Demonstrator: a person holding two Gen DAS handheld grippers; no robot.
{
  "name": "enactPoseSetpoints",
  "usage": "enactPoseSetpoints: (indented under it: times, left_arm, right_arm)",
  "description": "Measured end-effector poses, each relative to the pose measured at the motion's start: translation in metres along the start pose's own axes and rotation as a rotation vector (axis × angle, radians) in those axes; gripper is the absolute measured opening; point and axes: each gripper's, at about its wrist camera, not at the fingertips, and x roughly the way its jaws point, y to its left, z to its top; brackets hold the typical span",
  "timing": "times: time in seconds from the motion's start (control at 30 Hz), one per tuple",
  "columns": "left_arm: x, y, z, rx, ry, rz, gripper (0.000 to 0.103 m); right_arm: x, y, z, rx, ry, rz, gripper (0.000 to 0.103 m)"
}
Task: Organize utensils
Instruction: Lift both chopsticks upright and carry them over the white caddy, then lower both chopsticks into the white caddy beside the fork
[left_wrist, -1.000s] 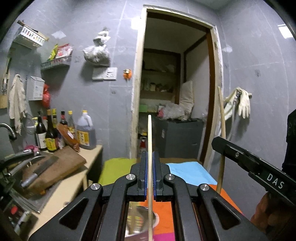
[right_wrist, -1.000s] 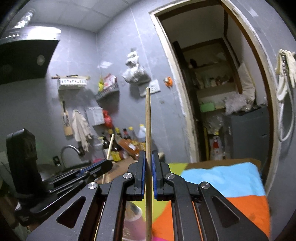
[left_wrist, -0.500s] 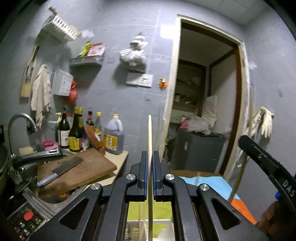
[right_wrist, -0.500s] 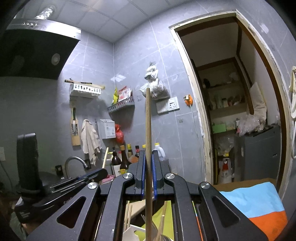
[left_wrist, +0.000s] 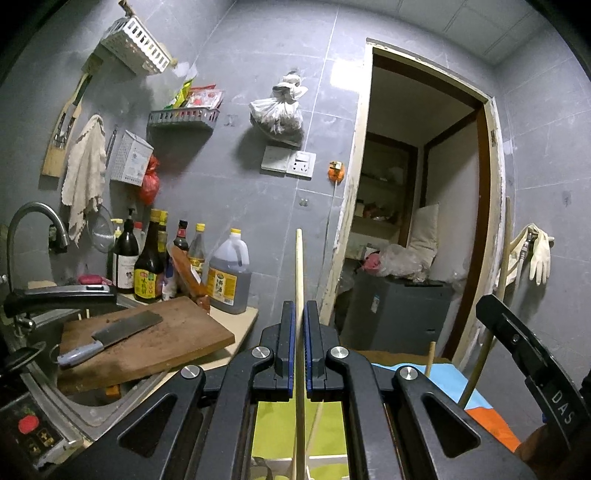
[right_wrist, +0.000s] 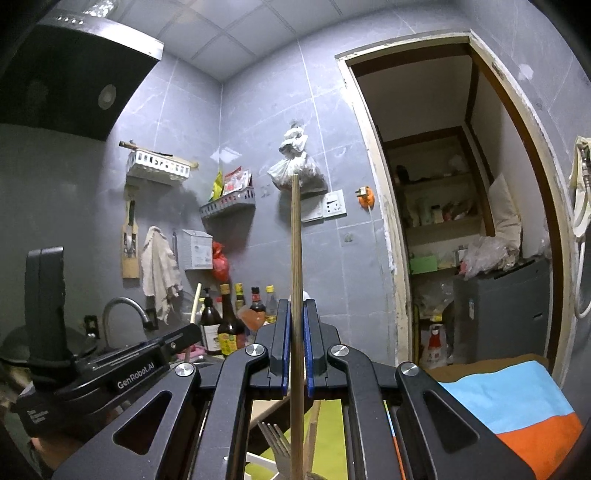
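Observation:
My left gripper (left_wrist: 300, 314) is shut on a pale wooden chopstick (left_wrist: 299, 266) that stands upright between its blue pads. My right gripper (right_wrist: 294, 314) is shut on a darker brown chopstick (right_wrist: 294, 240), also upright. Below the right gripper a metal fork (right_wrist: 275, 439) and more sticks poke up from a white holder (right_wrist: 258, 459). The holder's rim (left_wrist: 325, 459) also shows under the left gripper. In the left wrist view the right gripper (left_wrist: 487, 310) stands at the right edge. In the right wrist view the left gripper (right_wrist: 194, 332) is at the left.
A multicoloured cloth (left_wrist: 447, 376) covers the table below. On the counter at left lie a wooden cutting board (left_wrist: 166, 343) with a cleaver (left_wrist: 122, 328), several bottles (left_wrist: 147, 269) and a sink tap (left_wrist: 33, 218). A doorway (left_wrist: 417, 221) with a grey cabinet (left_wrist: 399, 314) lies ahead.
Both views have swung left toward the counter and sink. The white holder with the fork has come into view under the grippers. Both grippers stay shut on their chopsticks.

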Motion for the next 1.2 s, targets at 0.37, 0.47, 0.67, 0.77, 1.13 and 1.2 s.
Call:
enactPoseSetpoints:
  times: [0.37,0.47,0.67,0.77,1.13,1.2]
  left_arm:
    - [0.005,-0.004,-0.024,0.031,-0.018,0.035,0.002]
    - [0.006,-0.006,-0.031,0.038,-0.014,0.043,0.002]
    - [0.009,-0.009,-0.044,0.046,0.009,0.05,0.002]
    - [0.01,-0.009,-0.048,0.04,0.017,0.049,0.002]
    - [0.014,-0.013,-0.062,0.047,0.055,0.041,0.002]
    - [0.015,-0.013,-0.064,0.043,0.067,0.037,0.002]
  right_arm:
    - [0.01,0.004,-0.02,-0.027,0.039,-0.022,0.004]
    - [0.011,0.004,-0.024,-0.029,0.052,-0.028,0.004]
    - [0.011,0.006,-0.033,-0.037,0.08,-0.032,0.004]
    - [0.012,0.005,-0.037,-0.032,0.096,-0.036,0.004]
    - [0.012,0.003,-0.045,-0.023,0.131,-0.042,0.005]
    - [0.011,0.003,-0.046,-0.021,0.13,-0.043,0.005]
